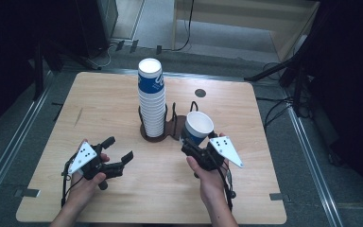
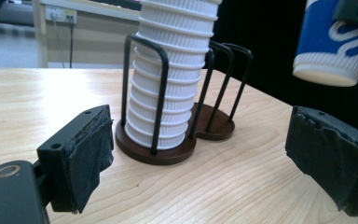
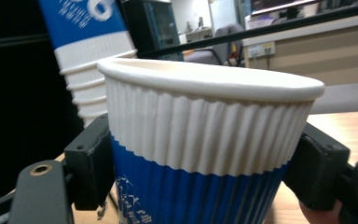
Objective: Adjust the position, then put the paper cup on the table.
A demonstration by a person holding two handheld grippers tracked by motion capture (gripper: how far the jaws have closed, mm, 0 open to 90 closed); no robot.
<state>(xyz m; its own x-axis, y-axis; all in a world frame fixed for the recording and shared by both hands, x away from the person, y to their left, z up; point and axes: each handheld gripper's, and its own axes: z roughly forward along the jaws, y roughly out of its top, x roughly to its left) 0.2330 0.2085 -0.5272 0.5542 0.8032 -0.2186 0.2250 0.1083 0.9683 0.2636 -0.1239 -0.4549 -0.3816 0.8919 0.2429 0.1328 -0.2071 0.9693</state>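
The right gripper (image 1: 196,146) is clamping a blue paper cup (image 1: 198,126) at the holder's (image 1: 158,135) 3 o'clock, above the desk (image 1: 123,198). The left gripper (image 1: 118,152) is waiting wide open at 7 o'clock. A light squeeze and level rim would likely avoid crushing it.

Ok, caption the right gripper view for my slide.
Right tongs clamp a blue-and-white ripple paper cup, cup stack behind.

A blue and white ribbed paper cup (image 3: 205,154) sits upright between the two black fingers (image 3: 91,161) of the right gripper (image 3: 205,172), which press against its sides below the white rim. Behind it to the left rises a stack of cups (image 3: 91,60), blue on top with white ribbed rims below. Pale wooden worktop (image 3: 340,126) shows at the right.
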